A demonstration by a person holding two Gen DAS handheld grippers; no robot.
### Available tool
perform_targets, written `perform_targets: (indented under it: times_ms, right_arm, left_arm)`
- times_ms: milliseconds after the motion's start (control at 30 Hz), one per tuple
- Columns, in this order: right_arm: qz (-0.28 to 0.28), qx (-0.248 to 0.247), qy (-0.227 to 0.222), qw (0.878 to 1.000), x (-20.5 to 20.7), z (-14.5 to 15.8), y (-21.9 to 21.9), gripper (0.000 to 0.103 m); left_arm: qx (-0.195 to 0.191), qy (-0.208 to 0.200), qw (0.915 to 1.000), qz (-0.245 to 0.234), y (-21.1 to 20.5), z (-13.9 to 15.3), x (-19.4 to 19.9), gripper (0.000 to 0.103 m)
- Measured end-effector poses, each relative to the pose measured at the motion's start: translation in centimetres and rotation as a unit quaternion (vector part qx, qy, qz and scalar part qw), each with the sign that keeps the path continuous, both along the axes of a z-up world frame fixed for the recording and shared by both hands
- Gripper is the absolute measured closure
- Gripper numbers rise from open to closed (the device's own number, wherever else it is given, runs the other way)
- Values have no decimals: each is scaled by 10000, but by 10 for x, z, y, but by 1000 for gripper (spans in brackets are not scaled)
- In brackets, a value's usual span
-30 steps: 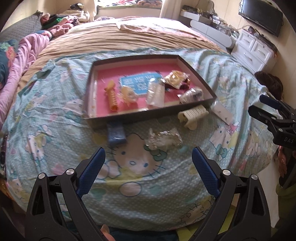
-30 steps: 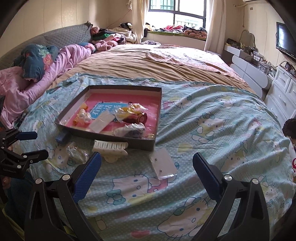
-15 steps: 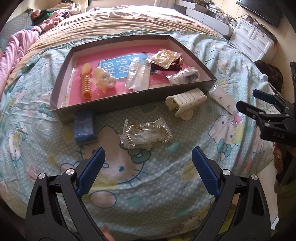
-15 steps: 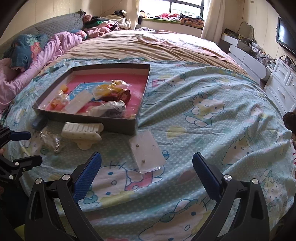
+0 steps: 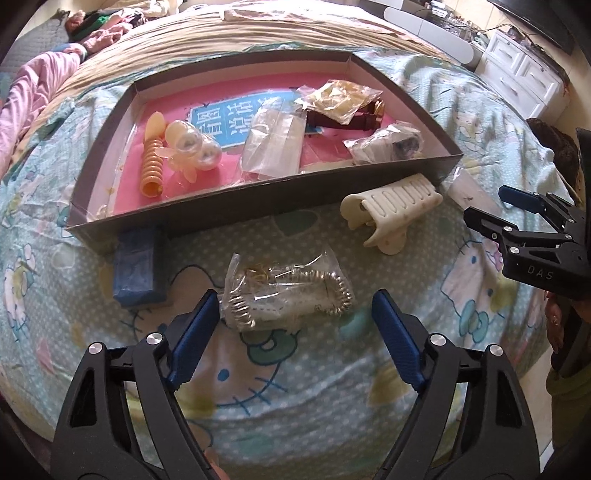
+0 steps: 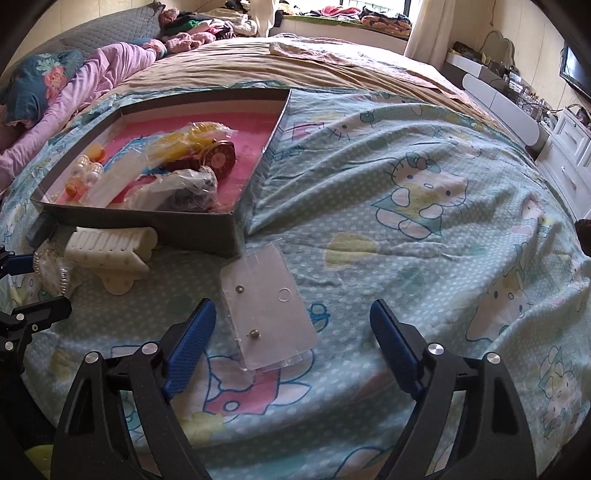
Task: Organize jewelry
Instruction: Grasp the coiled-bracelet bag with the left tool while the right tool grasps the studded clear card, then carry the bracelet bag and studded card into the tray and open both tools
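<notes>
Jewelry bag (image 5: pixel 288 291) is framed mid-frame between the wide-open, empty left gripper (image 5: pixel 293 334); right gripper (image 6: pixel 291 338) is likewise spread, nothing held.

left gripper (image 5: pixel 291 325) now close over bracelet bag (image 5: pixel 286 291), right gripper (image 6: pixel 291 332) nearer earring card (image 6: pixel 267 314)

Home bedroom. A large bed (image 6: pixel 388 221) is filling both views, lying under and ahead of the fingers, with a cartoon-cat sheet (image 6: pixel 424 192) spreading over a tan blanket (image 6: pixel 258 70). Pink bedding (image 6: pixel 110 70) and heaped clothes (image 6: pixel 207 27) are lying far ahead to the left. A white dresser (image 5: pixel 524 77) is standing far right, a curtained window (image 6: pixel 369 7) glowing straight ahead.
</notes>
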State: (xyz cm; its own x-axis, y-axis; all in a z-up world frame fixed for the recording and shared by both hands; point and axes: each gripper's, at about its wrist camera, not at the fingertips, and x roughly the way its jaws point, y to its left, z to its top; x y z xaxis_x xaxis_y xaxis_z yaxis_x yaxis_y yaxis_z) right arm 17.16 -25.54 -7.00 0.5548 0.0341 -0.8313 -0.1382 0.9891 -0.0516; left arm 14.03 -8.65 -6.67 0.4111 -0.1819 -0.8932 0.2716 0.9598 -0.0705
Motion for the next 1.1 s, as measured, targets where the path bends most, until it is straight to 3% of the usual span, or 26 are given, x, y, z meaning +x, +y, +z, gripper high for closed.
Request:
perform_targets:
  times_ms: [200,300,467,600,1100]
  right_arm:
    - [80,-51,-10,10000,6,-5,3,22]
    - [161,-159,-26,9997,8,-7,8,29]
    - [357,-204,-35,9991,5,-5,14,58]
    - [346,-201,2,9992,2,-3,15,61]
    - [490,163,-125,9986,-22,37,23,63]
  left_arm:
    - [58,-47,10000,57,-2,-2,5,27]
    - [97,-60,9999,126,-2,-2,8,30]
    - [178,-113,9997,156,-3,-2,10,38]
    - [241,-179,9995,70,-6,0,6,40]
    - [-97,-283,9995,-85,3,24,-13,44]
